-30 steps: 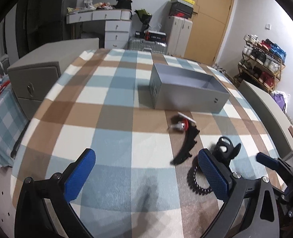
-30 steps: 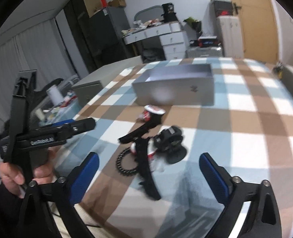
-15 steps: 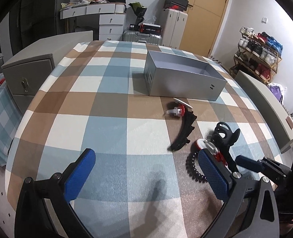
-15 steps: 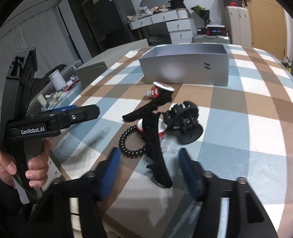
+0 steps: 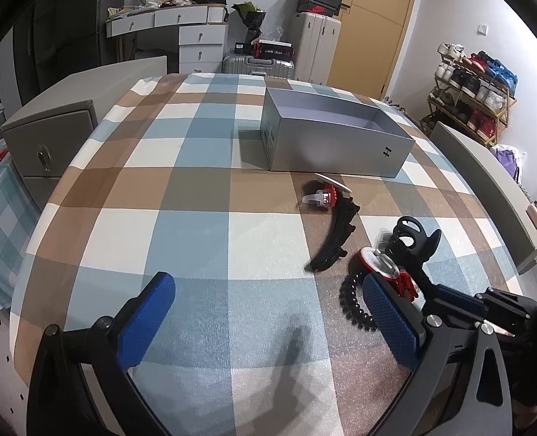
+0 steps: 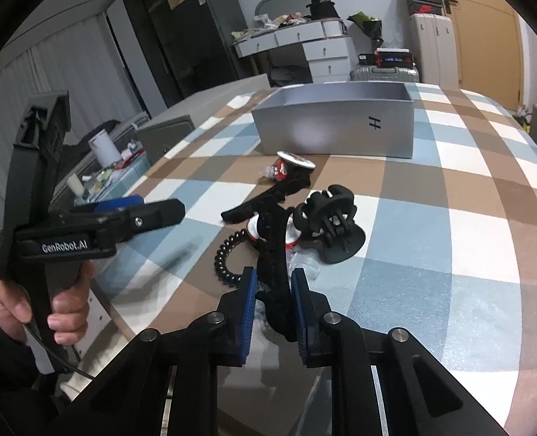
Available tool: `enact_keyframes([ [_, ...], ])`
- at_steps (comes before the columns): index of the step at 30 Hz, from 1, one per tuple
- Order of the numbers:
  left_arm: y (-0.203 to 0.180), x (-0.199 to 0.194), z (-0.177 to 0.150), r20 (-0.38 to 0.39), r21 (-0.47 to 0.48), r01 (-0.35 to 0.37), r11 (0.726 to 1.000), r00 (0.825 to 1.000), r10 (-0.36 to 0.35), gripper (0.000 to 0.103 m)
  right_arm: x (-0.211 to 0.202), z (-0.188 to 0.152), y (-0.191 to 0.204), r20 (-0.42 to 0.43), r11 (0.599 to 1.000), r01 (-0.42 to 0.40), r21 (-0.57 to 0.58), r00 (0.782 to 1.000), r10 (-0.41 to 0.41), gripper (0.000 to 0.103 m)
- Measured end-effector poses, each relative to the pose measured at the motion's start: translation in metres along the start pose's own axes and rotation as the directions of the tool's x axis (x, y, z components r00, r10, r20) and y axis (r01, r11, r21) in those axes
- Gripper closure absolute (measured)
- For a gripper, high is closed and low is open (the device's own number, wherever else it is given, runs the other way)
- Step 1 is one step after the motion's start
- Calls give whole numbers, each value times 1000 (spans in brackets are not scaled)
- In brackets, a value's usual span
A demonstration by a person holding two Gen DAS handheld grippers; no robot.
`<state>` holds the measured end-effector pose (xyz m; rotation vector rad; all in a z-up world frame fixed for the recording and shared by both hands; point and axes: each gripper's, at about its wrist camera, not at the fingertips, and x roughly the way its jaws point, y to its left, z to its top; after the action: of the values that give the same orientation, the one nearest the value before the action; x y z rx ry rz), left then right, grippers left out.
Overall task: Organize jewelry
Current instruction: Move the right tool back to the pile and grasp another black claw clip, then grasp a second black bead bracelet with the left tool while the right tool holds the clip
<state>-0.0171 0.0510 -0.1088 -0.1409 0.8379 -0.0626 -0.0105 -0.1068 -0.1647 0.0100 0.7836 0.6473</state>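
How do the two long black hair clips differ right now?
The near clip sits between the right gripper pads, whose jaws have just been closing on it; the far clip lies free on the tablecloth. The near clip crosses over the beaded bracelet and a red and white piece; the far clip's end reaches the red ring by the grey box. Both are black, curved and toothed.

On the worktop (image 5: 195, 239) sit one open grey box (image 5: 335, 145), two long black toothed hair clips (image 6: 275, 265), and one black claw clip (image 6: 326, 218). There are also one black coil hair tie (image 6: 224, 258) and two red-and-white ornaments (image 5: 322, 198).
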Motion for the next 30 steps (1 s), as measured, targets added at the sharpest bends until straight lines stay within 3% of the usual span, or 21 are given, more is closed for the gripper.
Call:
enact_keyframes([
  [9,-11,0,-4,-22,44,57,997,998,-56,2,-15,5,-2,77,999,-33,22,996,32,88],
  [17,-33,11,-5,-98,118,125,985,989,-114,2,-14,0,-4,60,999,-34,24,998,33,89],
  [22,-50,22,-5,-152,195,151,969,981,-122,2,-22,-2,-9,92,997,-56,44,994,52,89],
  [30,-56,36,-2,-188,233,163,959,975,-120,3,-33,-2,-16,148,994,-84,65,986,74,90],
])
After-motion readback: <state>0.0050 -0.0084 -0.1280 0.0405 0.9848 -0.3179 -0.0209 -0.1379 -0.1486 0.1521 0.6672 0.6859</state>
